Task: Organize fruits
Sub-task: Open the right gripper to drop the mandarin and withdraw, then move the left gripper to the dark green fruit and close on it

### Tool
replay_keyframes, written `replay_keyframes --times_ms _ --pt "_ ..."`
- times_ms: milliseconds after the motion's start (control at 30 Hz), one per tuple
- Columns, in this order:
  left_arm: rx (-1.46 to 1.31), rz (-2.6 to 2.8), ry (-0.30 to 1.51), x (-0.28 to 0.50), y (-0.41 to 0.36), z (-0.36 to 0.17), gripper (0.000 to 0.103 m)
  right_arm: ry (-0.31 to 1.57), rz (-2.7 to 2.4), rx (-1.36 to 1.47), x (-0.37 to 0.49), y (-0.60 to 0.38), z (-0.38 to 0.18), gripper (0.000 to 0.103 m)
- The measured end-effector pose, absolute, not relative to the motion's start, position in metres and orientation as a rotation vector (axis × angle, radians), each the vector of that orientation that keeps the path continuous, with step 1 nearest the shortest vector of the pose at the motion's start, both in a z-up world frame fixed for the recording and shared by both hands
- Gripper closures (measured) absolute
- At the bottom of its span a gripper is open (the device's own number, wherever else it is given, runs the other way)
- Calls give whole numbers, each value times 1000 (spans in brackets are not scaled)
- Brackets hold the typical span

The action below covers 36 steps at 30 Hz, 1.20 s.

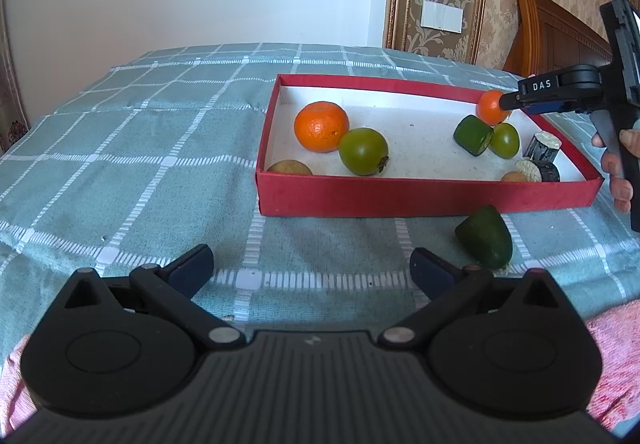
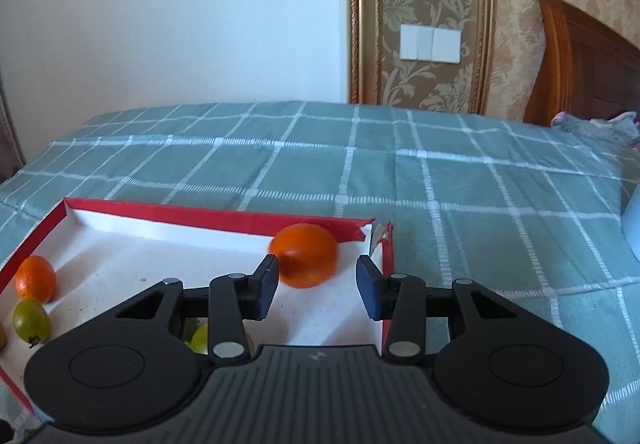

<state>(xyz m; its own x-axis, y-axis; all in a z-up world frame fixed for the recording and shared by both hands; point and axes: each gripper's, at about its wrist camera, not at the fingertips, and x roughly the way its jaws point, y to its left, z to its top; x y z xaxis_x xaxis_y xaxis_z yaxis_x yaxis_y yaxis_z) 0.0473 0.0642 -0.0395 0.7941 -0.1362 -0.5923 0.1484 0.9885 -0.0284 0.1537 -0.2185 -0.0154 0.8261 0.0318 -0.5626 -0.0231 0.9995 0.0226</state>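
Two views cover a bed spread with a green checked blanket (image 1: 132,147).

From the left wrist camera, the left gripper (image 1: 312,270) hovers low over the blanket with its fingers spread wide, grasping nothing. Ahead sits a shallow red cardboard box with a white floor (image 1: 360,195). Inside it lie a large orange mandarin (image 1: 321,126) touching a round green fruit (image 1: 363,151), a brownish fruit (image 1: 289,167) against the near wall, a cut green piece (image 1: 473,134) and a smaller green fruit (image 1: 505,140). A dark green fruit half (image 1: 486,237) lies on the blanket just outside the near wall. The right gripper (image 1: 505,103) reaches in from the right, its tips against a small orange fruit (image 1: 491,107).

From the right wrist camera, the right gripper's fingers (image 2: 267,286) stand parted, and the small orange fruit, blurred, sits just beyond them in the box's far corner, ungrasped.
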Motion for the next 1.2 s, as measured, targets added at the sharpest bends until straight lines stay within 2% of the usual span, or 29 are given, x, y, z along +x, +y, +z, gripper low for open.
replay_keyframes --times_ms 100,133,167,233,333,533,767,933,1200 --pt "19 -153 635 47 64 -39 0 567 29 61 147 -225 -11 58" --pt "19 -153 635 47 64 -39 0 552 25 81 143 -227 -9 54" --pt "19 -153 635 47 64 -39 0 542 19 99 140 -230 -6 42" --pt "16 -154 634 47 64 -40 0 518 21 135 128 -234 -2 28" --pt "14 -154 634 47 65 -40 0 493 24 152 106 -235 3 26" --pt "15 -154 634 47 65 -40 0 468 55 168 48 -236 2 16" --pt "19 -153 635 48 64 -40 0 505 67 54 -1 -225 -18 13" --pt "30 -149 638 47 63 -40 0 558 70 -36 -4 -213 -35 13" --pt "48 -143 643 48 61 -40 0 646 94 -6 3 -215 -44 10"
